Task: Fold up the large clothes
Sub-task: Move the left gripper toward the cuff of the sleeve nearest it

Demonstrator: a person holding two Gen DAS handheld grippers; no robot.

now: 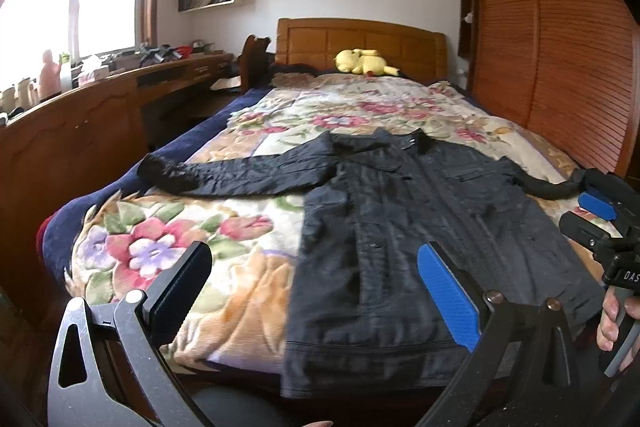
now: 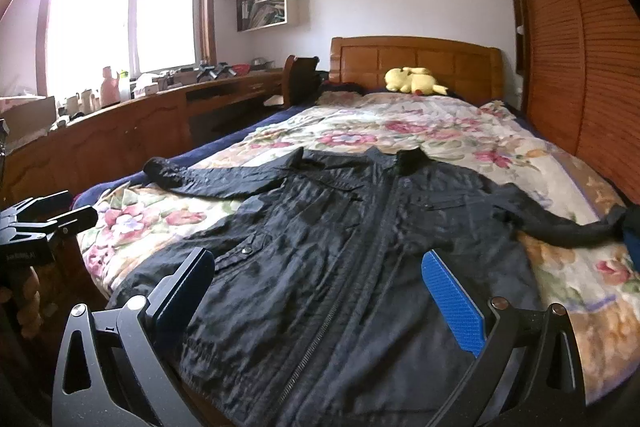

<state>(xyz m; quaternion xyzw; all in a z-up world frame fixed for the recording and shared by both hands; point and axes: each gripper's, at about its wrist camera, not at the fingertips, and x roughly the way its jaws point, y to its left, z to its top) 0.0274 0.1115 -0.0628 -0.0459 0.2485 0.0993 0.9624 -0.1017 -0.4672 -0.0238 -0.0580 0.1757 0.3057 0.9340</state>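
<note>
A dark navy jacket (image 1: pixel 400 227) (image 2: pixel 340 247) lies flat and front-up on the floral blanket (image 1: pixel 168 239) (image 2: pixel 420 131), collar toward the headboard and both sleeves spread sideways. My left gripper (image 1: pixel 316 283) hovers open over the jacket's lower left hem and the blanket beside it, with nothing between its fingers. My right gripper (image 2: pixel 320 291) hangs open above the jacket's lower front, also holding nothing. In the left wrist view the right gripper (image 1: pixel 584 219) shows at the right edge near the right sleeve cuff, a hand (image 1: pixel 610 319) on its handle. The left gripper (image 2: pixel 64 209) appears at the left edge of the right wrist view.
A yellow plush toy (image 1: pixel 362 61) (image 2: pixel 414 79) lies by the wooden headboard (image 1: pixel 360 43). A cluttered wooden desk (image 1: pixel 100 99) runs along the bed's left side under the window. Louvred wardrobe doors (image 1: pixel 560 59) stand close on the right.
</note>
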